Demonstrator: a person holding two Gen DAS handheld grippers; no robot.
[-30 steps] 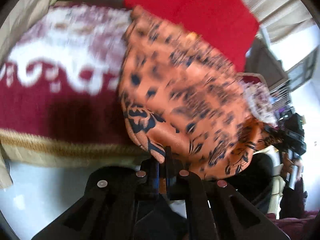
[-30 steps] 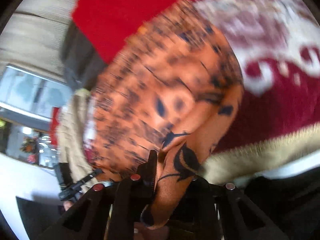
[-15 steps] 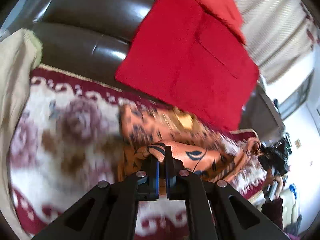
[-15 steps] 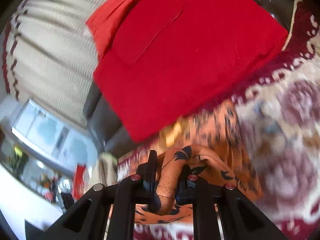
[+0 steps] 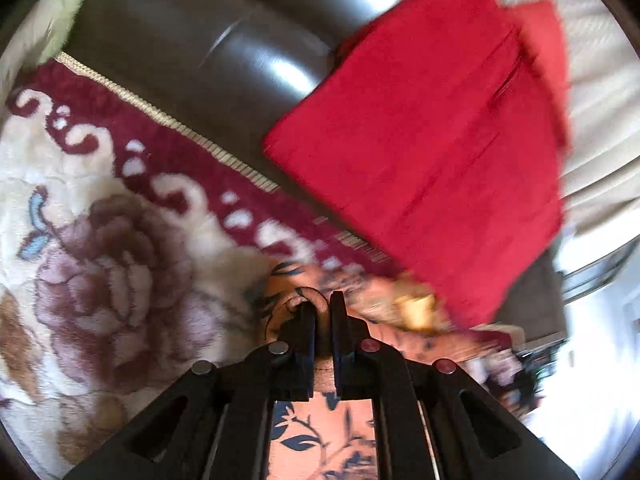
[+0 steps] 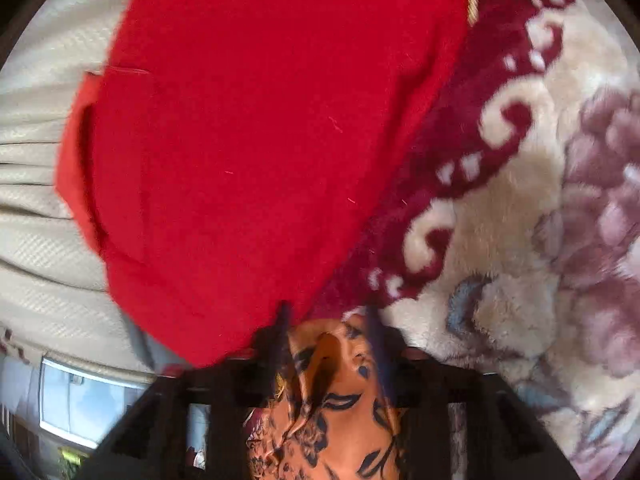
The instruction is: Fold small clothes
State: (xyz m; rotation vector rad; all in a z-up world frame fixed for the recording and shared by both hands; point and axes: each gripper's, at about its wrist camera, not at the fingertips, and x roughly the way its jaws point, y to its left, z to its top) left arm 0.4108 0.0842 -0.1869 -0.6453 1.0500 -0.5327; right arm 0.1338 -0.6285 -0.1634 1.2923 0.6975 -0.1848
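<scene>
Plush, fuzzy blanket (image 5: pixel 120 264); glossy dark leather sofa (image 5: pixel 224 52); matt red felt-like cloth (image 6: pixel 256 140); thin, smooth orange printed garment (image 6: pixel 340 412); matt black plastic fingers (image 5: pixel 308 336).

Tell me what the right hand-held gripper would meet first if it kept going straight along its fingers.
Most likely the red cloth: its lower edge lies just past the right hand-held gripper, whose jaws have just been opening, with the orange patterned garment between them. Depth is unclear; the plush blanket borders that line.

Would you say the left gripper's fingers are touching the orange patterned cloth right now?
Touching. The left wrist view shows the left gripper with its jaws nearly closed, pinching a fold of the orange patterned cloth that runs up between the fingers.
</scene>
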